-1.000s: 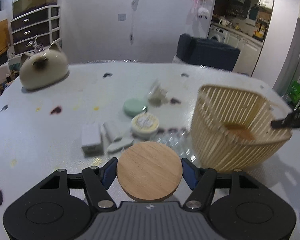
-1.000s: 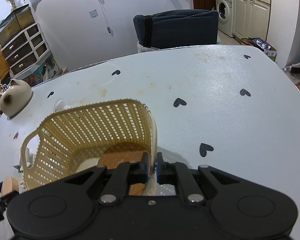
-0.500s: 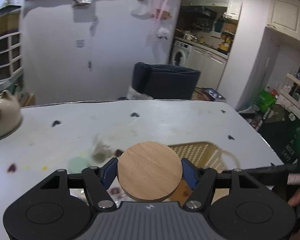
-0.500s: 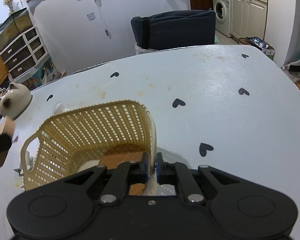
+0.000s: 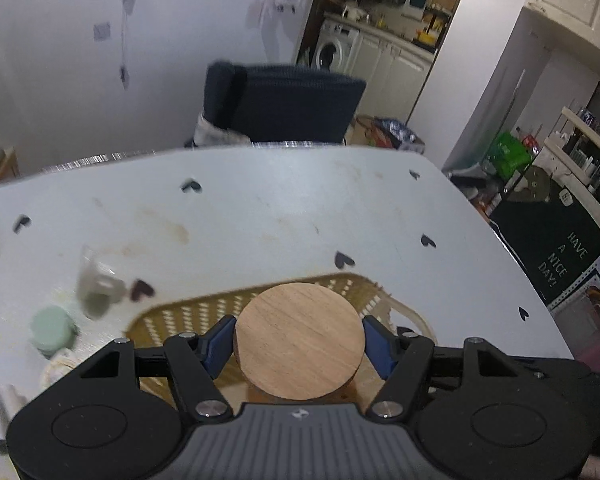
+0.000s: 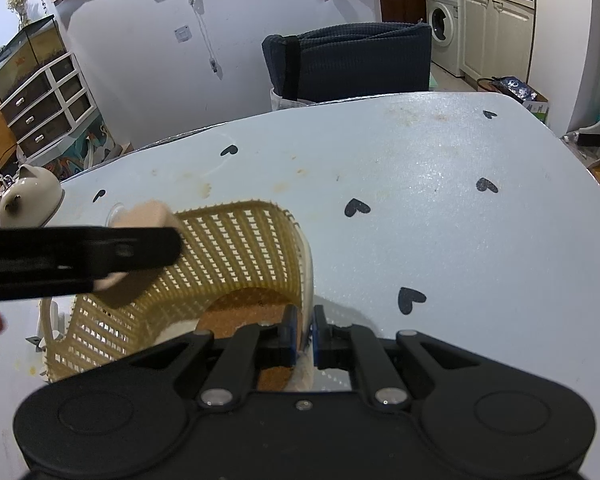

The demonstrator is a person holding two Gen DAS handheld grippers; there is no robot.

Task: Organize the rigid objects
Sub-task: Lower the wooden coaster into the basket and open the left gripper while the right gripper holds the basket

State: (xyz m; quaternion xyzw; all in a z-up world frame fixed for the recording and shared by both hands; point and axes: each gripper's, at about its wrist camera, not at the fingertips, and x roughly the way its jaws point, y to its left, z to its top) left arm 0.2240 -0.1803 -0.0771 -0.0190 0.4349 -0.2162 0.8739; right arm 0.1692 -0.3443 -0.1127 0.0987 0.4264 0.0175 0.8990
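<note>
- Nearest us, our left gripper (image 5: 298,346) pinches the round wooden disc (image 5: 299,342) by its edges, the blue pads (image 5: 219,344) pressed on either side, and the disc hangs over the mouth of the woven basket (image 5: 188,314).
- Our right gripper (image 6: 304,330) has its jaws pressed together on the near rim of the basket (image 6: 240,248), one pad inside the wall and one outside, which we take to be steadying it.
- From the right wrist view, the left gripper (image 6: 76,256) reaches in from the left, blurred, with the disc (image 6: 146,216) above the basket's far-left rim.
- Inside the basket a cork-brown round piece (image 6: 244,312) already lies on the bottom, so we judge at least one thing stowed; there may be something pale beside it, but we cannot tell what.
- The disc is not yet released, and lowering and letting go is the step in hand.
- Farther out on the desk (image 5: 284,208), left of the basket, a mint-green round piece (image 5: 52,330) and a blurred pale item (image 5: 98,288) wait to be gathered, with more pale bits at the frame's edge too smeared to name.
- Beyond those, a cat-shaped ceramic pot (image 6: 28,200) sits near the desk's far-left edge.
</note>
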